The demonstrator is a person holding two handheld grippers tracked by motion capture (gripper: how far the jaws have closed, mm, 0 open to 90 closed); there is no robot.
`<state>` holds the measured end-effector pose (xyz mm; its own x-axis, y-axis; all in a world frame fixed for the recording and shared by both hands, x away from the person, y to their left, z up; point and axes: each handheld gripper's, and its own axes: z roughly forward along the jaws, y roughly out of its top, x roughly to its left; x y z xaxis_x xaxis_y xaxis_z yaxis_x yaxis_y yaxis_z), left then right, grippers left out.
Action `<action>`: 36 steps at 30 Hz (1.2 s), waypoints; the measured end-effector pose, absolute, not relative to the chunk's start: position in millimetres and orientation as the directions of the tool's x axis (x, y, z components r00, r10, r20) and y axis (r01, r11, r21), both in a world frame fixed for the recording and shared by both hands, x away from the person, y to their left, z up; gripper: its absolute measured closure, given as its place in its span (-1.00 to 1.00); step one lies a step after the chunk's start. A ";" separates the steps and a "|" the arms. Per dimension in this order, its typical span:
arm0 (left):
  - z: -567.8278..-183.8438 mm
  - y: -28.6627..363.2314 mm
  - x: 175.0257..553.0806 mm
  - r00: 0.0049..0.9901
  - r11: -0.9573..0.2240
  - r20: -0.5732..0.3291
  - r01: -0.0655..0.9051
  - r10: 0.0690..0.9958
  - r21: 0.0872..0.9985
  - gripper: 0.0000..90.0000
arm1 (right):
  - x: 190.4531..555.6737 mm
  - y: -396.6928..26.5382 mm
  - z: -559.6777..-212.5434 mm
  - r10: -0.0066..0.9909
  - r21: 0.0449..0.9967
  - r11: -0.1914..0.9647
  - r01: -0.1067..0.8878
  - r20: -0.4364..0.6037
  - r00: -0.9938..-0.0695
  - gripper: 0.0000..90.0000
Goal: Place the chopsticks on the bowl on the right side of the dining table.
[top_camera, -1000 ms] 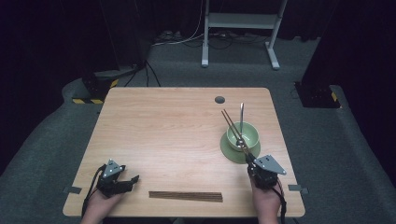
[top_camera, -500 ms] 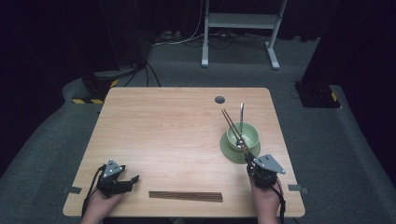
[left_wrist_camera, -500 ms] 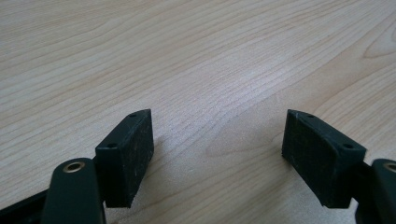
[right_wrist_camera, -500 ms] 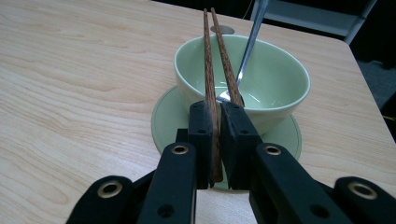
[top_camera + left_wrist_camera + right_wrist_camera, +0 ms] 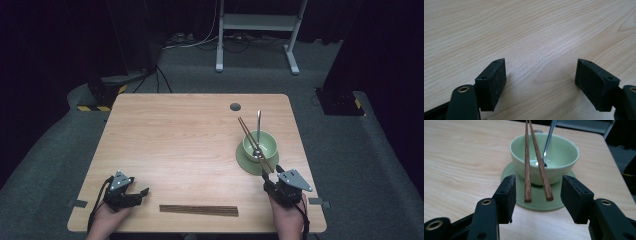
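The wooden table (image 5: 190, 145) carries a green bowl (image 5: 260, 144) on a green saucer (image 5: 246, 162) near its right edge. A second set of chopsticks (image 5: 199, 210) lies flat along the near edge, between the two hands. A pair of brown chopsticks (image 5: 535, 162) rests across the bowl's rim, near ends jutting toward the person, and a metal spoon (image 5: 258, 131) stands in the bowl beside them.

The right gripper (image 5: 537, 195) has just been opening: a second ago its jaws were shut, and now they stand about half apart with the chopstick ends between them, neither pad pressing on the wood. That reads as a release, so the pair looks placed on the bowl. The left gripper (image 5: 540, 80) sits wide and empty over bare table, as it did a second ago.

The flat set is probably next.
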<state>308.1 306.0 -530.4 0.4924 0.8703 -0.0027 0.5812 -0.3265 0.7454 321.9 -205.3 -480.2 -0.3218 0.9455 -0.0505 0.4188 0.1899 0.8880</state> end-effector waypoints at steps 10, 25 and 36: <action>-530.3 306.0 308.0 0.493 -0.328 -0.001 0.581 0.870 0.745 -0.44 | 328.7 -201.1 -490.2 0.937 0.872 0.218 0.439 -0.061 -0.344 0.39; -530.3 306.0 308.0 0.493 -0.328 -0.001 0.580 0.870 0.745 -0.44 | 330.0 -201.7 -490.2 0.939 0.875 0.213 0.435 -0.060 -0.339 0.69; -530.3 306.2 309.1 0.495 -0.328 -0.003 0.581 0.869 0.745 -0.44 | 317.6 -197.7 -488.8 0.927 0.872 0.229 0.433 -0.060 -0.370 0.69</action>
<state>309.1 306.2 -530.3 0.4952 0.8688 -0.0034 0.5809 -0.3282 0.7449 317.6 -197.7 -488.8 -0.3699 0.9271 -0.0598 0.4326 0.2288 0.8721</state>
